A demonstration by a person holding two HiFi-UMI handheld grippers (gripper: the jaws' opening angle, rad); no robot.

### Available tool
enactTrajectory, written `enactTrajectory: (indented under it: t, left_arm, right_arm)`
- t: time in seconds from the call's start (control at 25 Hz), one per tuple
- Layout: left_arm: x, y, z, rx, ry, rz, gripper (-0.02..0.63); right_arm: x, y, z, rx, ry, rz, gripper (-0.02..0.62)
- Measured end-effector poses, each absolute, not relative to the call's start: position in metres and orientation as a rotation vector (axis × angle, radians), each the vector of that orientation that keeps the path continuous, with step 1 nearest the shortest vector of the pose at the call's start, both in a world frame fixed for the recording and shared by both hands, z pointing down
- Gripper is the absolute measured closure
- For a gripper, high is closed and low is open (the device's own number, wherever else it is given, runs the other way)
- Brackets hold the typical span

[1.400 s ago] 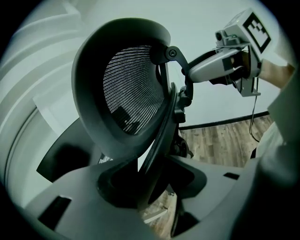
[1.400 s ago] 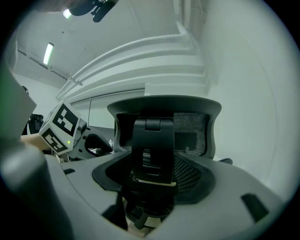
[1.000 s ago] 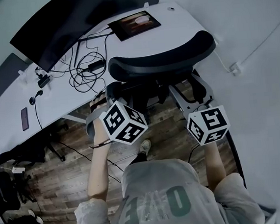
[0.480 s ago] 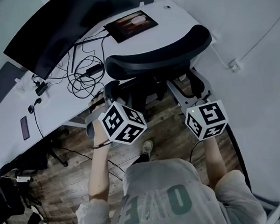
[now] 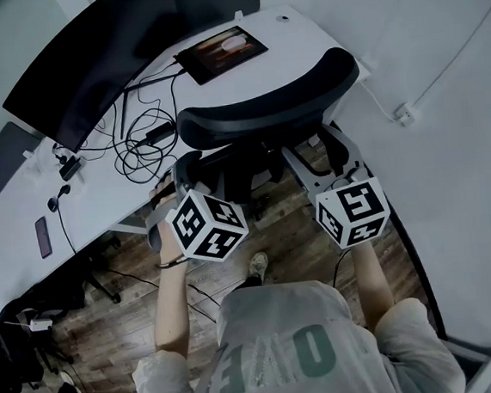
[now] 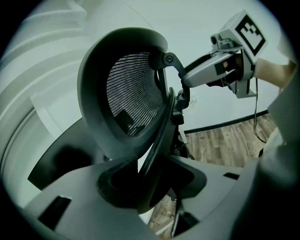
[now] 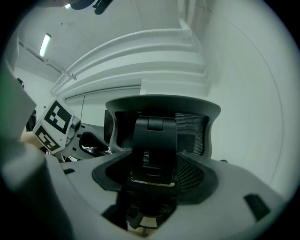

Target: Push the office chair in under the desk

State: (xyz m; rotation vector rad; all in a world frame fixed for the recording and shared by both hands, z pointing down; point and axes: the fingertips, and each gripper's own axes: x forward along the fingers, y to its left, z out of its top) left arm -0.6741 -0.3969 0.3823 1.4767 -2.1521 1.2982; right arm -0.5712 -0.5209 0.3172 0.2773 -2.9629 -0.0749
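Chair (image 5: pixel 272 111) shifted closer to desk (image 5: pixel 299 39) than a second ago, backrest now overlapping desk's front edge. Left gripper (image 5: pixel 175 179) pinching rear strut of chair. Right gripper (image 5: pixel 313 166) clamped on chair's rear support post. Cables (image 5: pixel 145 136) on desk.

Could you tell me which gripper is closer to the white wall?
The right gripper, on the office chair's wall side; the left gripper is over wooden floor.

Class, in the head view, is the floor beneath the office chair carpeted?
No, the floor around the office chair shows wooden planks.
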Motion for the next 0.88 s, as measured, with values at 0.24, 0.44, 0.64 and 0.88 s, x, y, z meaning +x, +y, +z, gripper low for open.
enactTrajectory:
  t: [0.24, 0.44, 0.64, 0.88]
  left_arm:
    - [-0.658, -0.393, 0.338, 1.529, -2.323, 1.178, 0.422]
    - [-0.633, -0.39, 0.281, 1.65, -2.513, 0.89, 0.422]
    - [-0.609, -0.393, 0.239, 1.739, -2.671, 0.626, 0.589]
    - [-0.582, -0.398, 0.257, 1.772, -2.653, 0.389, 0.591]
  right_arm:
    - [-0.554, -0.52, 0.272, 0.337, -3.019, -0.222, 0.314]
    - [-0.529, -0.514, 0.215, 0.421, -3.126, -0.328, 0.314]
    - [-0.507, -0.499, 0.19, 0.504, -3.202, -0.423, 0.533]
    - [-0.506, -0.466, 0.22, 0.431, -3.203, -0.349, 0.57]
